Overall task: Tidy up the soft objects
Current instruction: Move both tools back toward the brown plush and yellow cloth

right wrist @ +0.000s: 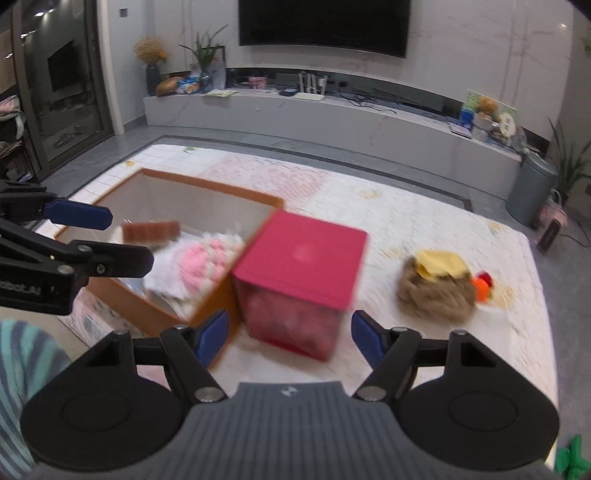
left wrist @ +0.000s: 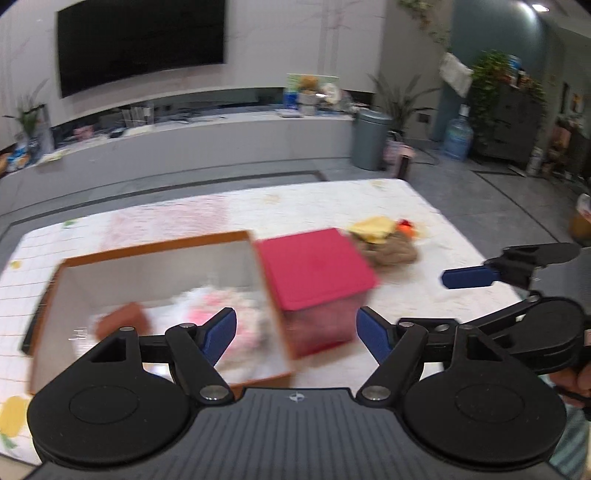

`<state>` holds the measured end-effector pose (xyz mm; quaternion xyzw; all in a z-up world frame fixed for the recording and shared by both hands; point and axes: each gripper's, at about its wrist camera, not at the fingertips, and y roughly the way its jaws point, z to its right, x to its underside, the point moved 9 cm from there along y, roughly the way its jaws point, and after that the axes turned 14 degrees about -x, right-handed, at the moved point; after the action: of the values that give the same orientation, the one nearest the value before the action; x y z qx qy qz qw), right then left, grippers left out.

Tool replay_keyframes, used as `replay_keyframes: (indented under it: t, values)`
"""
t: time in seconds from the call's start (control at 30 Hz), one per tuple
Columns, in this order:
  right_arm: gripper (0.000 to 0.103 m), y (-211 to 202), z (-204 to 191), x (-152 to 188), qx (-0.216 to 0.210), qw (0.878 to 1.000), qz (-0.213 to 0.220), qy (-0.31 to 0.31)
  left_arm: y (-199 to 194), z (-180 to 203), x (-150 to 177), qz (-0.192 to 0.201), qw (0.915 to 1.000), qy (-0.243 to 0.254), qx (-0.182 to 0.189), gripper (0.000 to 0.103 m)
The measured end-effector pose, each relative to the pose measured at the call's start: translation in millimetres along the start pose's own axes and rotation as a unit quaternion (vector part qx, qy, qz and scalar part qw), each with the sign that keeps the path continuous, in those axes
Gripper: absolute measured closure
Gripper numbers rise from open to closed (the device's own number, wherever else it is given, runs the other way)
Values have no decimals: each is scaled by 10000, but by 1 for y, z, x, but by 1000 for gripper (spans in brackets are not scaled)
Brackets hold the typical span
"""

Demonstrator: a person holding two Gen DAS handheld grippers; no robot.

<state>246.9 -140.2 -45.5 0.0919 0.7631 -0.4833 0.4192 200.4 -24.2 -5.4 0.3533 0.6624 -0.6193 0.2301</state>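
An open orange-rimmed box [left wrist: 155,245] [right wrist: 207,184] stands on the patterned mat and holds a pink-and-white soft toy [right wrist: 201,264] and a brown piece [right wrist: 149,230]. A red lidded box [left wrist: 314,266] [right wrist: 303,254] sits against its right side. Further right lies a brown plush [right wrist: 436,291] [left wrist: 391,253] with a yellow cloth [right wrist: 441,264] on it. My left gripper [left wrist: 297,336] hangs open in front of both boxes, holding nothing. My right gripper [right wrist: 289,339] is open before the red box, its pads clear of it. Each view shows the other gripper's blue pad [left wrist: 467,277] [right wrist: 79,216] at its edge.
The mat [right wrist: 424,221] ends at grey floor on the far and right sides. Beyond stand a long low console [right wrist: 332,118], a dark screen [right wrist: 325,26], a grey bin [right wrist: 532,194], a water bottle [left wrist: 458,138] and plants. A striped sleeve [right wrist: 22,369] shows at lower left.
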Motion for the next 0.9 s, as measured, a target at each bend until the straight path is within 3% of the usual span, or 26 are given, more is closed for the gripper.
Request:
replay_keyframes:
  t: [0.43,0.9]
  values:
    - [31,-36,110,64,482,9969,-321,539,44,122,2,-576,9948,474,693,20]
    - [31,-9,197,75,640,9921,-749,771,103,172,-13,-985,9885,893,722,24]
